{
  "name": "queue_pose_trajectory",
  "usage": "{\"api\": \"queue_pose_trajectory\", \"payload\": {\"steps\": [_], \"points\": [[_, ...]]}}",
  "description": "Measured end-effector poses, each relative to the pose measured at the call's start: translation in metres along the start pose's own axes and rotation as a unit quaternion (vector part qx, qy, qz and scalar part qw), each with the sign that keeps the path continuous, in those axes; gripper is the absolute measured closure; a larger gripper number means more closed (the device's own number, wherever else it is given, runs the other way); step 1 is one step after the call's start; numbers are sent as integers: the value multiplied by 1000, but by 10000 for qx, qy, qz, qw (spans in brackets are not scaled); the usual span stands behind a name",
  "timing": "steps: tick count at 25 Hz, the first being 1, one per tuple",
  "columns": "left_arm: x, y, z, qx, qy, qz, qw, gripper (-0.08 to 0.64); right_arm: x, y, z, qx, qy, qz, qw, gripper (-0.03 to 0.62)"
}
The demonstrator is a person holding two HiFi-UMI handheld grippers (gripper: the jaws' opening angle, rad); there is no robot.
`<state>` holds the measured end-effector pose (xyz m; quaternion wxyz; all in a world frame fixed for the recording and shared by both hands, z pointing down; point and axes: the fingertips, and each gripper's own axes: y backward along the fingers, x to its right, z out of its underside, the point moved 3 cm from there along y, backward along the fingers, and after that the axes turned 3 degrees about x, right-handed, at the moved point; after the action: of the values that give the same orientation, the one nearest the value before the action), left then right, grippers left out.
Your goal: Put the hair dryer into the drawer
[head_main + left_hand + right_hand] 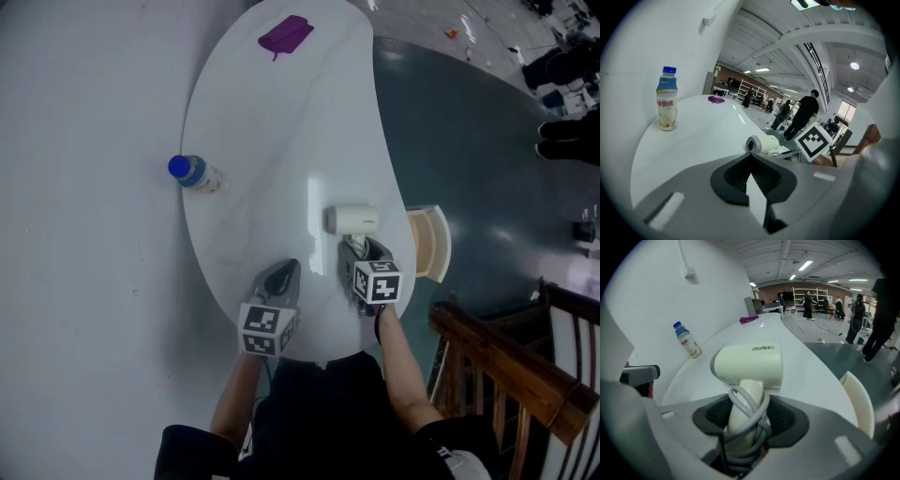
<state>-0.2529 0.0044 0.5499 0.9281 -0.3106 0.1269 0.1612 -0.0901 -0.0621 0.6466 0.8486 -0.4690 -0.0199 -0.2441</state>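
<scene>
A cream hair dryer (352, 219) lies on the white table (272, 122) near its right edge, its handle wrapped in grey cord. My right gripper (361, 249) has its jaws on either side of that handle (743, 401), and the pads press on the cord and handle. The dryer's barrel (749, 363) lies crosswise just beyond the jaws. My left gripper (283, 272) rests to the left of the dryer, shut with nothing in it. From the left gripper view the dryer (761, 144) shows just past the closed jaws. A pale curved drawer (430, 243) stands out from the table's right side.
A blue-capped bottle (195, 173) stands at the table's left edge by the wall. A purple object (286, 36) lies at the far end. A wooden railing (506, 370) runs at the lower right. People stand on the dark floor beyond the table (801, 115).
</scene>
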Motion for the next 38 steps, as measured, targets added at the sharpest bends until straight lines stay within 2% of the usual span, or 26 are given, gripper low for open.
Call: {"api": "queue_pose_trajectory", "payload": {"steps": [6,26,38], "points": [[11,4,-6,60,-99,60,9999,552,5,12,4,87,-147,5,9999,367],[70,20,-35,381,-511,323,9974,552,15,113,-17,783,-82,-53,9969,367],[113,32,-57,635,-767,697,9926,552,21,179,-13,1218,-259,179,9921,367]]}}
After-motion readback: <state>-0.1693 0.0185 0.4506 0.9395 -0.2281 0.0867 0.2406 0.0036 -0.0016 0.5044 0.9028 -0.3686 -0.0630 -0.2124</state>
